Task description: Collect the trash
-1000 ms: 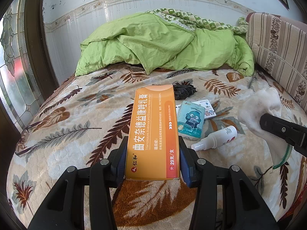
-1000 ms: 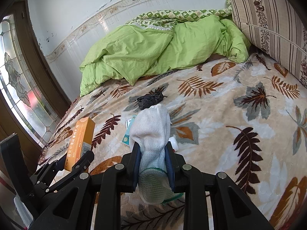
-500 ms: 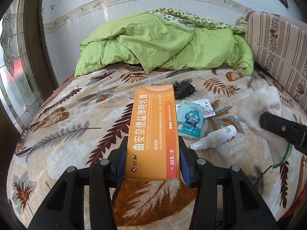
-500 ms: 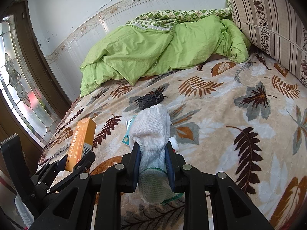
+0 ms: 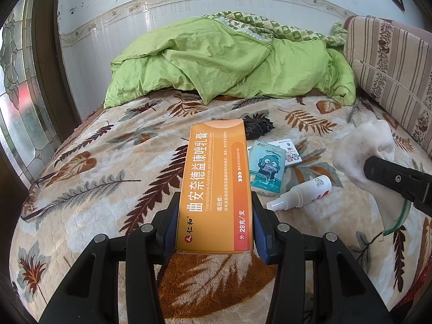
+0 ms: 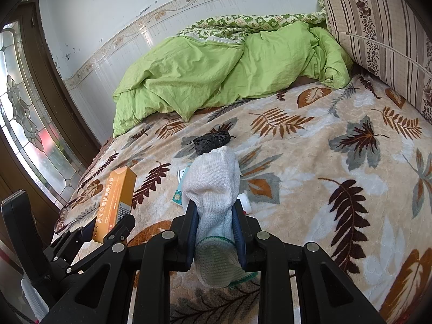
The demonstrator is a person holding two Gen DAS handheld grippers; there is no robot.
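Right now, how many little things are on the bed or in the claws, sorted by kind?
Boxes: 2, the orange box in the left claw and the small white box on the bed.
Gloves: 1, the white glove in the right claw.
Spray bottles: 1, white spray bottle.
Cartoon packets: 1, blue packet.
Crumpled black bags: 1, black bag.
Total: 6

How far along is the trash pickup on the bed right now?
Nothing looks binned; no bin shows. In hand: the left gripper clamps the orange box, the right gripper a white glove. Left on the bed: black wad, blue packet, white card, spray bottle.
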